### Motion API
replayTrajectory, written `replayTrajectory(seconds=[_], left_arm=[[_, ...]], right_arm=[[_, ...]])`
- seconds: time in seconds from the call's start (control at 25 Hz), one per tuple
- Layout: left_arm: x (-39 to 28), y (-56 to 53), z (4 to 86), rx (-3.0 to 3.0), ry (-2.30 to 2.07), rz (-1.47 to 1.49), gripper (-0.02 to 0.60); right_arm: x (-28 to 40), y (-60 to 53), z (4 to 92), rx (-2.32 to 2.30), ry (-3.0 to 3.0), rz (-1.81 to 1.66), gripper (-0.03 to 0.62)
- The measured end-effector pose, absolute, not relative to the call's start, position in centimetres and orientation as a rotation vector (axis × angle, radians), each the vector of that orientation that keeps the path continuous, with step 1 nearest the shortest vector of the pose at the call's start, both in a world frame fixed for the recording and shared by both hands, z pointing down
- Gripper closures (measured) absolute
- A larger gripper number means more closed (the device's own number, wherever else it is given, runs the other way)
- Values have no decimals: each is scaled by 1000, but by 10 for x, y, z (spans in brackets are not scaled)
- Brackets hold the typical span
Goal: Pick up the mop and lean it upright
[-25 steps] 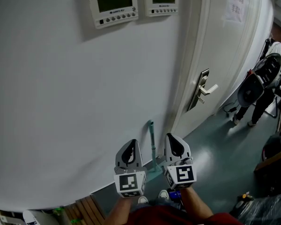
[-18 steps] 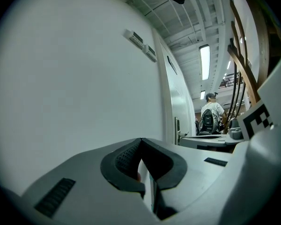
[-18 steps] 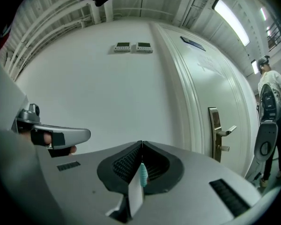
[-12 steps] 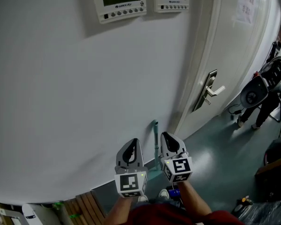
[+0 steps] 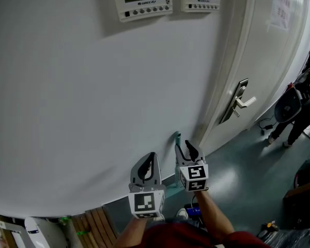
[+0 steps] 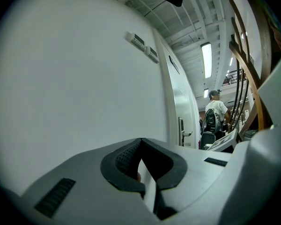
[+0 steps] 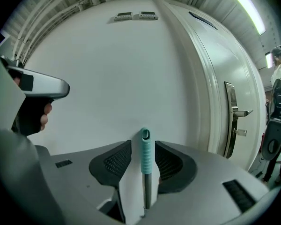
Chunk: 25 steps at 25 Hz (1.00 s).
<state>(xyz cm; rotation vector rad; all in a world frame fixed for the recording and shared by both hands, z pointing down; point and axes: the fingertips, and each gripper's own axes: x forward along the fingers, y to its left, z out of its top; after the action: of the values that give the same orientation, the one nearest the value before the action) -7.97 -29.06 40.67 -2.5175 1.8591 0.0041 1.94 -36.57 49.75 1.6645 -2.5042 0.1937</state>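
The mop's handle, a metal pole with a teal grip (image 7: 145, 149), stands upright against the white wall (image 5: 67, 112). Its teal top (image 5: 178, 137) shows in the head view just past my right gripper (image 5: 185, 150). That gripper's jaws have just been opening. The handle stands between them with a gap on each side, and neither pad (image 7: 116, 162) touches it. My left gripper (image 5: 151, 158) is to the left of the handle, level, shut and empty; its tips (image 6: 140, 146) meet in front of the bare wall. The mop head is hidden.
A white door with a metal lever handle (image 5: 241, 101) is to the right of the mop. Two wall control panels (image 5: 144, 1) hang high above. A person with a backpack (image 5: 299, 94) stands at the far right on the grey-green floor. Wooden slats (image 5: 95, 226) lie at the lower left.
My right gripper has moved forward and lower along the mop handle, and its jaws have gone from shut to open around the teal grip. The left gripper has stayed in place.
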Motion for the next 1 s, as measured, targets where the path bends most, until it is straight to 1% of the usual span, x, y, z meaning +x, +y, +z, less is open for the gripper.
replayTrajectory(seconds=[0.2, 0.56, 0.6, 0.68, 0.72, 1.0], left_arm=[[-80, -284, 407, -2503, 1863, -3, 566], [-86, -278, 404, -2472, 1891, -9, 566], [-86, -278, 402, -2472, 1893, 2, 566], [-86, -278, 399, -2473, 1897, 15, 566], [-86, -278, 401, -2471, 1899, 4, 566], [-88, -277, 407, -2466, 1913, 0, 566]], right_arm=[[18, -381, 514, 1646, -2479, 215, 418], [16, -398, 522, 1638, -2457, 184, 416], [16, -398, 523, 1642, -2453, 184, 419], [17, -398, 530, 1637, -2440, 198, 451], [17, -398, 533, 1636, -2436, 202, 457], [13, -401, 538, 1614, -2442, 190, 480]])
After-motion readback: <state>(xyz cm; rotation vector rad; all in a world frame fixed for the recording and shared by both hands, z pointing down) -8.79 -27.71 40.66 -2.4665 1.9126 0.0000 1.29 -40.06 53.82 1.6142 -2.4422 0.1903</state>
